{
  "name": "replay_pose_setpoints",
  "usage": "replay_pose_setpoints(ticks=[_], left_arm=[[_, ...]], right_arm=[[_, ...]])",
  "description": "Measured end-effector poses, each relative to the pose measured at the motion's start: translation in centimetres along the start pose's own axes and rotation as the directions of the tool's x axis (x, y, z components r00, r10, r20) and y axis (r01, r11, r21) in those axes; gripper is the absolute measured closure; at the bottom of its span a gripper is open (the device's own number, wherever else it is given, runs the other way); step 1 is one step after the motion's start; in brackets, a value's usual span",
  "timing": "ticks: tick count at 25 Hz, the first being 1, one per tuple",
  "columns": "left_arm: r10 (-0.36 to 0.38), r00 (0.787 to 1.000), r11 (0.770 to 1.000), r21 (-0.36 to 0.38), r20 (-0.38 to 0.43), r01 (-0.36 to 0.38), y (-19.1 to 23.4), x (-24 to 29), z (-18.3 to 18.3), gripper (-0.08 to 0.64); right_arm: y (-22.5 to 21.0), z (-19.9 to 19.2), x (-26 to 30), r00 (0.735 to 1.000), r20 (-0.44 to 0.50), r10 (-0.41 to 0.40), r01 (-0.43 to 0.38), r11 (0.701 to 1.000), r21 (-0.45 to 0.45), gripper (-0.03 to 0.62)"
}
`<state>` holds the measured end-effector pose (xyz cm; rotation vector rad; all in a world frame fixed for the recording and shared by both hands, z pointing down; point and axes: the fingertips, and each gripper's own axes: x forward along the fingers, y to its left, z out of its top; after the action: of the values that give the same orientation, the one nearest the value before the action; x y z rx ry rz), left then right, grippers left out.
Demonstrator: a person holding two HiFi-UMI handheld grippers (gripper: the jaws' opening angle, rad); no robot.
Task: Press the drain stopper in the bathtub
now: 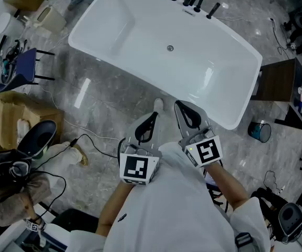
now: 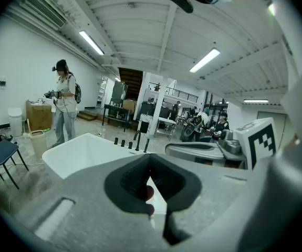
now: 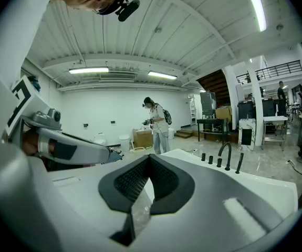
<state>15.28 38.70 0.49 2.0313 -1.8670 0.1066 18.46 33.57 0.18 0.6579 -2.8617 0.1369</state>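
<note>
Bathtub (image 1: 114, 30): white, freestanding, set at an angle on the grey marbled floor (image 1: 98, 104). The basin is dry and holds nothing loose.

Drain stopper (image 1: 170, 48): a small round metal disc on the bathtub floor, near the middle and towards the side with the black faucet set (image 1: 197, 1). Nothing is touching it.

Left gripper (image 1: 154, 117): held outside the bathtub, over the floor just short of the near rim and well apart from the stopper. In the left gripper view, the left gripper (image 2: 151, 157) has its jaws together at the tips with nothing clamped. The bathtub (image 2: 87, 151) lies beyond them.

Right gripper (image 1: 180, 108): just beside the left one, also outside the near rim of the bathtub. In the right gripper view, the right gripper (image 3: 149, 157) has its jaws together and empty. The faucet set (image 3: 225, 156) shows on the bathtub rim ahead.

Other items: a blue can (image 1: 259, 131) stands on the floor near the right-hand corner of the bathtub. A blue chair (image 1: 22, 70) stands off its left end. A person (image 2: 64, 101) stands beyond the far end of the bathtub.
</note>
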Motion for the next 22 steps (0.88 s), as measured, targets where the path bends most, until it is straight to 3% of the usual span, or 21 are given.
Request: replay_pose_setpoints(ticks=[5,10,17,22], left_arm=[[-0.004,0.999,1.000,-0.022,0.032,0.005,-6.3,-12.2,-4.0,0.558],[-0.013,1.000,0.998,-0.062,0.002,0.013,-11.9,-19.2,-7.3,0.558],[-0.012,1.000,0.999,-0.048,-0.005,0.011,-18.5,-22.2,-9.6,0.558],[0.012,1.000,0.999,-0.037,-0.008,-0.013,-20.6,-23.7,-9.1,0.558]], right_arm=[[9.6,-1.1,-11.2,1.000,0.004,-0.028,0.028,0.998,0.053,0.592],[14.3,-1.3,-21.5,0.997,0.009,-0.071,0.070,0.996,0.062,0.592],[13.6,-2.3,-28.4,0.994,0.059,-0.087,0.078,0.986,0.150,0.598],[13.4,-0.8,-30.8,0.993,0.092,-0.077,0.065,0.991,0.119,0.598]])
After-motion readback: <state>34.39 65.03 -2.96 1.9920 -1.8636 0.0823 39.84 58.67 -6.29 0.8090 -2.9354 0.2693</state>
